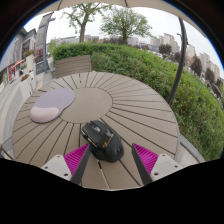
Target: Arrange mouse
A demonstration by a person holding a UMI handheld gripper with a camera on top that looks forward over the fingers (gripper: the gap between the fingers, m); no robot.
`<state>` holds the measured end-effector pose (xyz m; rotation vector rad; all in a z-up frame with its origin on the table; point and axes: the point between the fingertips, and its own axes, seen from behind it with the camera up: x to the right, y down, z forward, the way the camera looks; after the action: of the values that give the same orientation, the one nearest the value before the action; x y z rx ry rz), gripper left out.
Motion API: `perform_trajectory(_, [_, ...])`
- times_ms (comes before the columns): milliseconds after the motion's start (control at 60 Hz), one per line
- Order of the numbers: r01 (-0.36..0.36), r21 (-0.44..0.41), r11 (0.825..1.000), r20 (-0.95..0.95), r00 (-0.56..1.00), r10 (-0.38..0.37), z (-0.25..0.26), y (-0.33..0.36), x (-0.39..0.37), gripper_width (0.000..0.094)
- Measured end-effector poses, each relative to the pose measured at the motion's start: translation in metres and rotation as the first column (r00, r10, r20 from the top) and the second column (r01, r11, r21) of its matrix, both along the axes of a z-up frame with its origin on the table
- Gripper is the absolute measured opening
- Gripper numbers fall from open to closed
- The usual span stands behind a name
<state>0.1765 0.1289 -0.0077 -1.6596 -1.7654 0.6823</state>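
Observation:
A black computer mouse with small orange marks lies on the round wooden slatted table, just ahead of my fingers and nearer the left one. My gripper is open, its magenta pads spread wide. The left finger is beside or touching the mouse's rear left edge. A clear gap lies between the mouse and the right pad. A pale lilac mouse pad rests on the table further off to the left, apart from the mouse.
The table's rim curves away to the right, with a green hedge beyond it. A wooden bench stands behind the table. A thin dark pole rises at the right. Buildings and trees lie far off.

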Motion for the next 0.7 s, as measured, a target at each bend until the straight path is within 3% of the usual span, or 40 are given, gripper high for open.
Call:
perform_trajectory(483, [-0.049,-0.062,0.997,0.05,0.997,0.053,-0.011,0.003,-0.066,0.0809])
perform_trajectory(700, [-0.075,-0.041,0.996,0.079,0.994,0.078,-0.011,0.005,-0.075,0.062])
